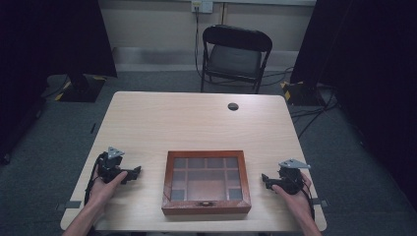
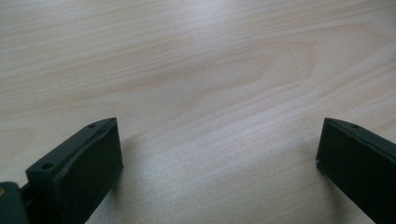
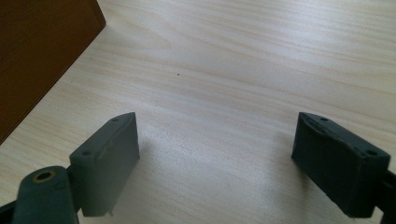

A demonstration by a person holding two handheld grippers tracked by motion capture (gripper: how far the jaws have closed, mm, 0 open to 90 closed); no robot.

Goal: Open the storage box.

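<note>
The wooden box (image 1: pixel 206 183) at the near middle of the table (image 1: pixel 196 123) stands between the left tool (image 1: pixel 133 173) and right tool (image 1: pixel 265 180); the far half lies bare.

I'm working in what looks like a recording lab or studio: black curtains (image 1: pixel 54 39) hang at 10 and 2 o'clock, a folding chair (image 1: pixel 235 56) sits at 12, cables (image 1: pixel 310 110) trail over grey carpet (image 1: pixel 49 147), around my plain wooden table (image 1: pixel 196 123).

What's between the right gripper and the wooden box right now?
Nothing: bare table separates the right gripper from the wooden box. The high view shows the gap; the right gripper view shows its open jaws over bare wood, box at upper left.
</note>
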